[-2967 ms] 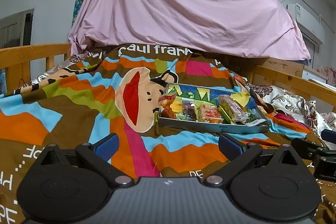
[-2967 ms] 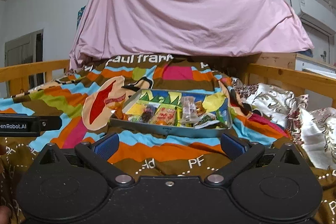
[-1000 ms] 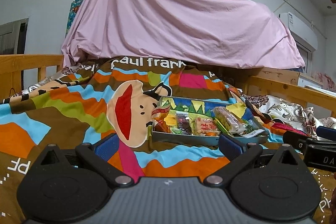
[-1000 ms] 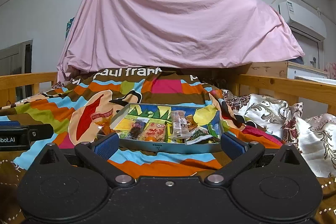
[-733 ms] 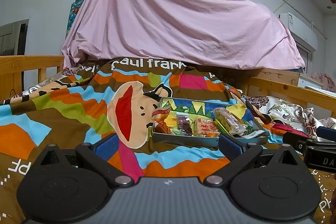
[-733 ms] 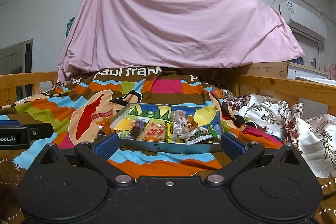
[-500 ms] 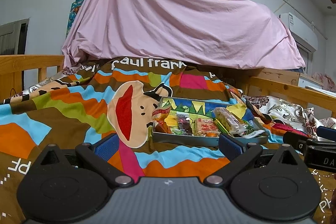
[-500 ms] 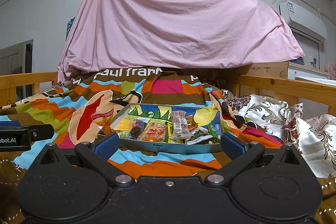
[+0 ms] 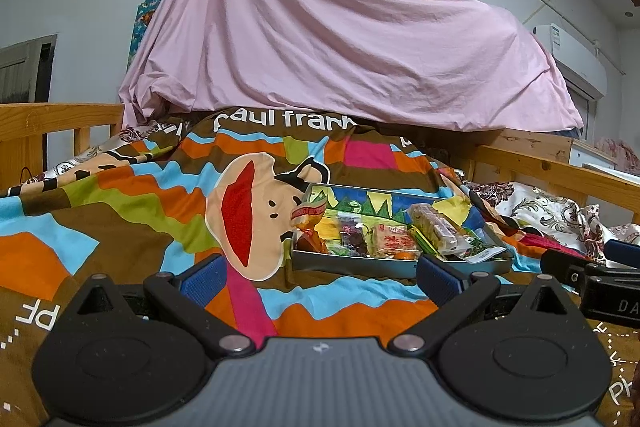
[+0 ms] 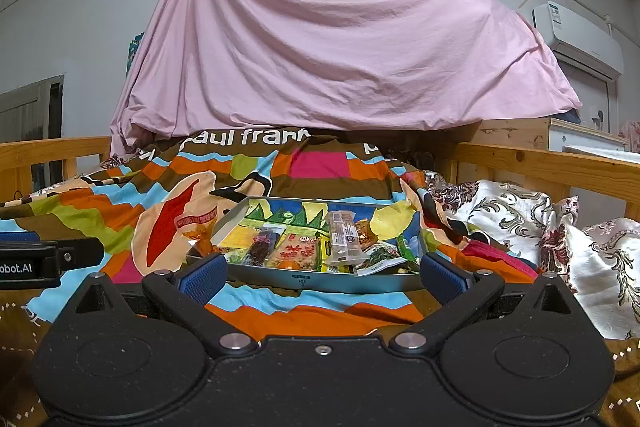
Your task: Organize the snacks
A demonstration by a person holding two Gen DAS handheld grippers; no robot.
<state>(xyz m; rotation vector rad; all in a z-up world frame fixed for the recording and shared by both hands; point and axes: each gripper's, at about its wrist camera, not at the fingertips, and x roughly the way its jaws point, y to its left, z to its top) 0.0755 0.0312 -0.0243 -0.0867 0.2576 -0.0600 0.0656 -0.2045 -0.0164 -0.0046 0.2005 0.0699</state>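
The right wrist view looks straight into the grey tray (image 10: 300, 281) of snack packets (image 10: 294, 249) on the striped bedspread (image 10: 312, 309); only here does a clear packet (image 10: 340, 237) stand tilted against the rest. The left wrist view sees the tray (image 9: 360, 265) off to its right and the right claw's tip (image 9: 592, 277) at the frame edge. The left claw (image 9: 322, 279) and right claw (image 10: 322, 277) both hover low, spread wide, empty, short of the tray

Tin tray (image 10: 304, 282): smooth matt metal. Snack packets (image 10: 298, 250): glossy plastic film. Blanket (image 9: 120, 195) & pink sheet (image 10: 320, 59): soft matt cloth. Bed rail (image 10: 540, 159): bare wood. Finger pads (image 10: 202, 277): textured blue rubber.
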